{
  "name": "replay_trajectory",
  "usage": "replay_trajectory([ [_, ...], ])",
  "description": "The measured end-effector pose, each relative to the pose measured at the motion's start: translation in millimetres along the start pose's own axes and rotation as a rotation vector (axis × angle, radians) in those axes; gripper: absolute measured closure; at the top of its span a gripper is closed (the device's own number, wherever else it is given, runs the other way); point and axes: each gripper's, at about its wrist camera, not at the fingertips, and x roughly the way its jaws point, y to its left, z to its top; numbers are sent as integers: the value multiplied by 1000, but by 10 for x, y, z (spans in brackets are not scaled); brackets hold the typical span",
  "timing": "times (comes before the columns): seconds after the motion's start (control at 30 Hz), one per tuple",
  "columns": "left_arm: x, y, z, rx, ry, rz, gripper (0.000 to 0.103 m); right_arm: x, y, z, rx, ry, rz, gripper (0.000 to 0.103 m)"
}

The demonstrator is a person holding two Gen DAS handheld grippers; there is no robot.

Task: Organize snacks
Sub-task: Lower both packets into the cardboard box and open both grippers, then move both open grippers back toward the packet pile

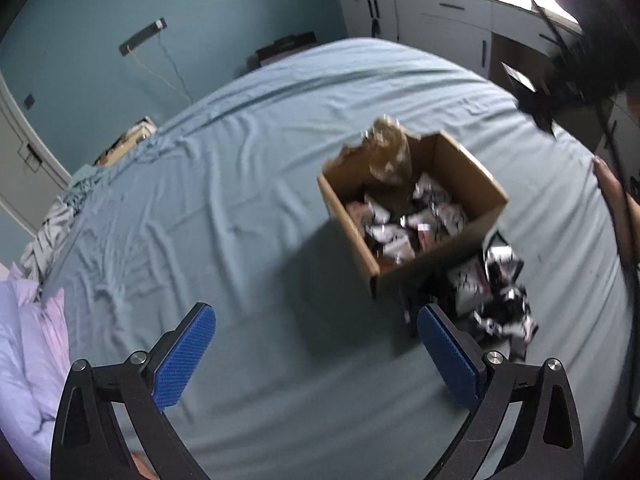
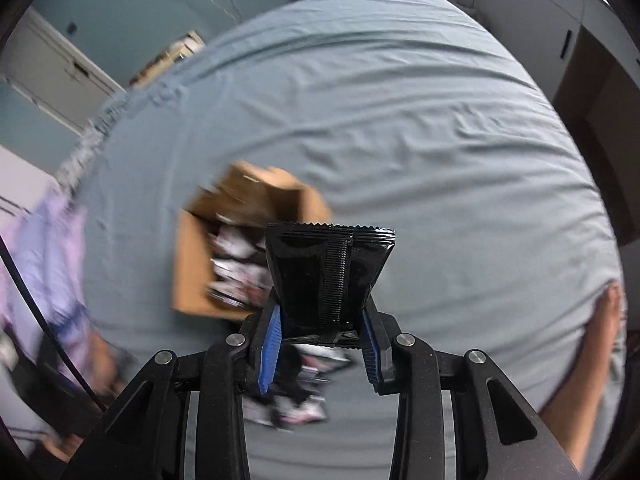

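Left wrist view took in the bed (image 1: 248,152) under its pale blue sheet, with lilac bedding (image 1: 28,340) bunched at its left edge. The left gripper (image 1: 316,354) hung above bare sheet, its blue fingers (image 1: 182,360) spread wide with nothing between them. Further right sat the cardboard box (image 1: 472,236), open at the top, with white, pink and black snack packets (image 1: 404,224) lying inside and a crumpled clear bag (image 1: 390,152) standing up against its far wall. Just beside the box's near right corner, a loose heap of packets (image 1: 496,300) lay on the sheet. At the far right edge part of a person's bare limb (image 1: 612,204) showed; I could not tell which part.

From the right wrist view, the same box (image 2: 192,264) appeared blurred at centre left. The right gripper (image 2: 322,338) had its fingers (image 2: 270,344) clamped on the lower end of a glossy black snack packet (image 2: 328,276), held upright in the air above the bed, with its crimped, saw-toothed top edge uppermost. Beneath the fingers, more packets (image 2: 296,408) lay blurred on the sheet.
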Motion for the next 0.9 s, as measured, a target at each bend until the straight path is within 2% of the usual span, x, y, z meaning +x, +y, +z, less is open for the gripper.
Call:
replay_trajectory([
  [0.1, 31, 1, -93, -4, 20, -18, 0, 2, 90, 45, 117, -19, 92, 68],
  [0.17, 38, -4, -135, 9, 19, -22, 0, -3, -76, 42, 202, 0, 164, 52],
  [0.2, 49, -8, -155, 13, 21, -17, 0, 23, -129, 11, 239, 8, 179, 33],
  [0.23, 68, -15, -171, 18, 29, -15, 0, 48, -199, -30, 264, -3, 167, 23],
  [0.37, 119, -58, -220, 41, 44, -4, 0, -103, -378, -226, 251, -30, 58, 23],
  [0.53, 168, -120, -241, 67, 63, 9, 0, 80, -572, -582, 170, 31, -47, 23],
  [0.6, 194, -129, -233, 62, 74, 14, 0, 271, -624, -650, 106, 104, -100, 23],
  [0.73, 236, -146, -214, 66, 85, 39, 0, 507, -766, -670, 93, 138, -122, 23],
  [0.9, 307, -179, -204, 68, 100, 45, 0, 556, -832, -602, 126, 155, -112, 23],
])
